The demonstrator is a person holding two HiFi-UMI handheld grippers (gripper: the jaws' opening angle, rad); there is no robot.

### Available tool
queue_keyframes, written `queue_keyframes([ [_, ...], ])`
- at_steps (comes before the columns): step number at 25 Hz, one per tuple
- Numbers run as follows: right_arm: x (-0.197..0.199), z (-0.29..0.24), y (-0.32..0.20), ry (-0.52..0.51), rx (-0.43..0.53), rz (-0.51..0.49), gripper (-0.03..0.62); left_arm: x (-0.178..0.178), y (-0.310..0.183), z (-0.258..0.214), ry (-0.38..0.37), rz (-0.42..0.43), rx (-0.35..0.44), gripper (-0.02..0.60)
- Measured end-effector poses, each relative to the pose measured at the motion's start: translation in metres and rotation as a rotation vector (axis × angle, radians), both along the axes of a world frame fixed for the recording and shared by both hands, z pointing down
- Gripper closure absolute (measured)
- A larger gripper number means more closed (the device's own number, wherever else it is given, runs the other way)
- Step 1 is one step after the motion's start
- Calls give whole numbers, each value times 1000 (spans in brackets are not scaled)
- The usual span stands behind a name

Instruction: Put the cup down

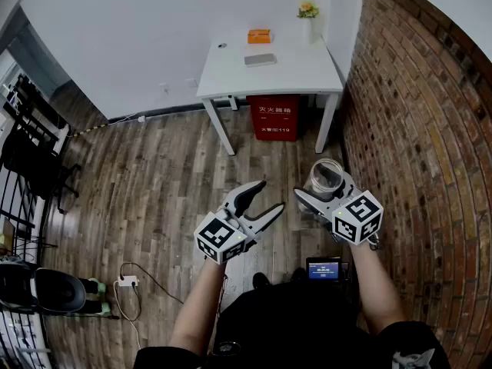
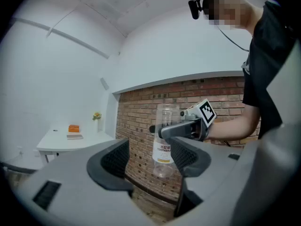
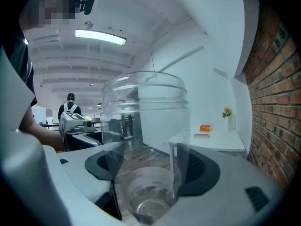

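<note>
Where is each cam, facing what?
Head view: on the head, steeply down at the floor; both forearms, left hand-held gripper, right hand-held gripper shut on the cup.
Left gripper view: on the left one, jaws apart, empty, facing the brick wall; right arm, torso.
Right gripper view: on the right one, along the cup toward the white table; left arm at edge.
Shared: cup and white table in all three.

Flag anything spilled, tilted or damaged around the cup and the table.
Nothing stands out. The clear cup is upright, looks empty and is held squarely by the fingers of the right gripper; nothing on the white table is tipped.
</note>
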State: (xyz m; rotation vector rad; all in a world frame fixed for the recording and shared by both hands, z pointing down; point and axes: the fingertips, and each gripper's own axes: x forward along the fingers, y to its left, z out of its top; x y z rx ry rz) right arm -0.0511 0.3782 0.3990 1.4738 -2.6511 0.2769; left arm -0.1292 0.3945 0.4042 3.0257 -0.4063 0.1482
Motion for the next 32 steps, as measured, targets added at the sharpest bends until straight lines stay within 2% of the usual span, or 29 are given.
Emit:
queue_keyframes([
  [18,3,2,2,-29,-15,-14,225,4,-1,5,-16,-3,-18,301],
  [32,43,8,-2,-53,-19,-19,224,40,-7,10,-34,-21,-17,305],
])
